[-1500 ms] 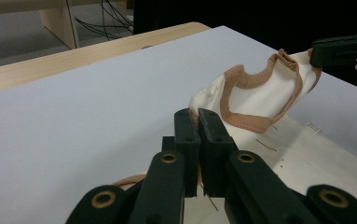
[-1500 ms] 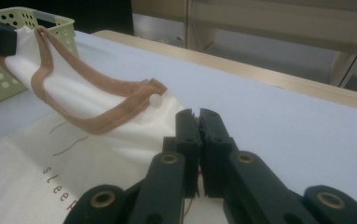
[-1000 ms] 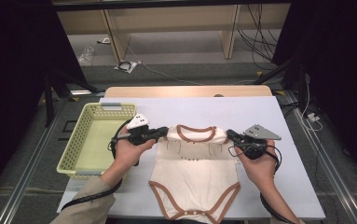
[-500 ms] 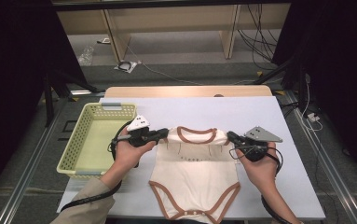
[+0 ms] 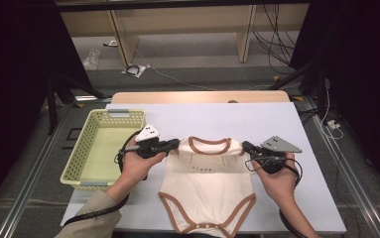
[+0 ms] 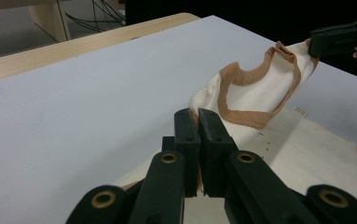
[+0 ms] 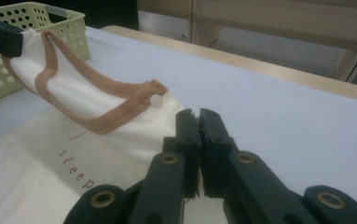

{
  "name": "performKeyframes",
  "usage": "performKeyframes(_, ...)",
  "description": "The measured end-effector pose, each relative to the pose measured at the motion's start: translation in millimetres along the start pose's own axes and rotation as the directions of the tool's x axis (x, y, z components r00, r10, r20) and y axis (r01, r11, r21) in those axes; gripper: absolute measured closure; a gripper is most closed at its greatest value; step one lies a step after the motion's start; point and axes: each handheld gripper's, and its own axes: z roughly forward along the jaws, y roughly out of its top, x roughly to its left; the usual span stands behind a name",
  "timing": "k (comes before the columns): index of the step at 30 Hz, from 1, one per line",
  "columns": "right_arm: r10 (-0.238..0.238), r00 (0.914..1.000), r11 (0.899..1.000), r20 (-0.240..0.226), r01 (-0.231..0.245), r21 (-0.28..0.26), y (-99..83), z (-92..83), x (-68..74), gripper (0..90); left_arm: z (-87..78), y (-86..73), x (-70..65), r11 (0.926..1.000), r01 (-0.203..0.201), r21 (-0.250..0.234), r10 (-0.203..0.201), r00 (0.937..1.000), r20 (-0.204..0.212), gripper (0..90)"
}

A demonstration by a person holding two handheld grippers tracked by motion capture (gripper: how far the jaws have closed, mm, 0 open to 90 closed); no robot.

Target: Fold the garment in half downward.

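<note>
Left claw (image 5: 173, 144) is pressed together on the left shoulder of the bodysuit (image 5: 207, 191); right claw (image 5: 245, 147) pinches the right shoulder likewise. In each gripper view, cream fabric sits between the closed jaws. The neckline is lifted and stretched between the two claws, while the body and snap end lie flat on the table (image 5: 277, 119), trailing toward the person. The garment's long axis thus runs from the claws back to the table's near edge. The basket (image 5: 100, 148) stands just left, nearer the left hand.
</note>
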Motion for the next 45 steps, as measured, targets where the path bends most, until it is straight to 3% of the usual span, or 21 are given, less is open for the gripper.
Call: performKeyframes(45,-0.004,0.9995,1.000,-0.032,0.004,0.025,-9.4,-13.5,7.6,88.0,-10.8,-7.4,-11.7,0.9993,-0.032,0.017,0.032,0.9993,0.020,86.4)
